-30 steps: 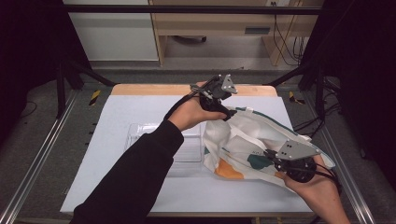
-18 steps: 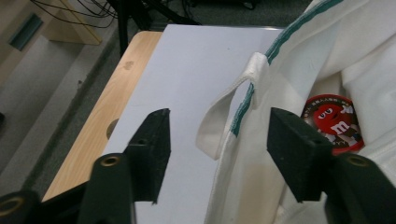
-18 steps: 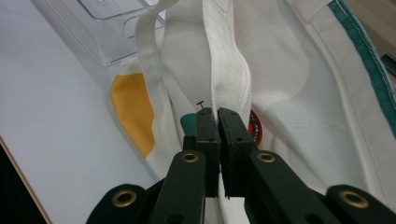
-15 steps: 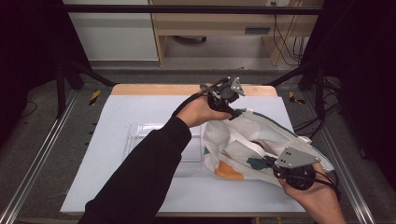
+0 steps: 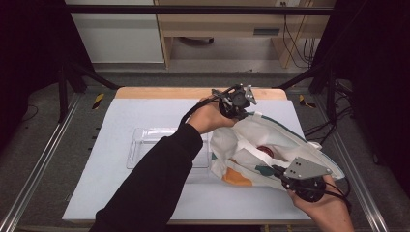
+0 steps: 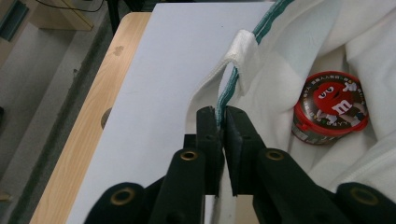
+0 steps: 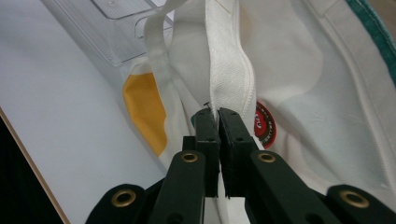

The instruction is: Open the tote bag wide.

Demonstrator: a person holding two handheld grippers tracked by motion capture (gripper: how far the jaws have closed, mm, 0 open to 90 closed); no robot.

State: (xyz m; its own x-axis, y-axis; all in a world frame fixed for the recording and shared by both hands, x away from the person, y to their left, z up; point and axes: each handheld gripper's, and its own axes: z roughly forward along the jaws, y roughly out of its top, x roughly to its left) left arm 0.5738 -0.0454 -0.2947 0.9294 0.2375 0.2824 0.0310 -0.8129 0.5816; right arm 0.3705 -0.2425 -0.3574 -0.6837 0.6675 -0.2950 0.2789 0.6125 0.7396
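Two grips hold the white cloth bag (image 5: 270,145) open on the table (image 5: 145,121): the left tool (image 6: 222,112), whose jaws have just been closing, now pinches the green-trimmed rim at the far side. To its right a red candy tub (image 6: 329,107) sits inside the bag, and nearer the person the right tool (image 7: 217,114) clamps the white strap. To do this well, I'd keep both pinches firm and draw the edges apart evenly, so the mouth stays wide without tipping the tub.
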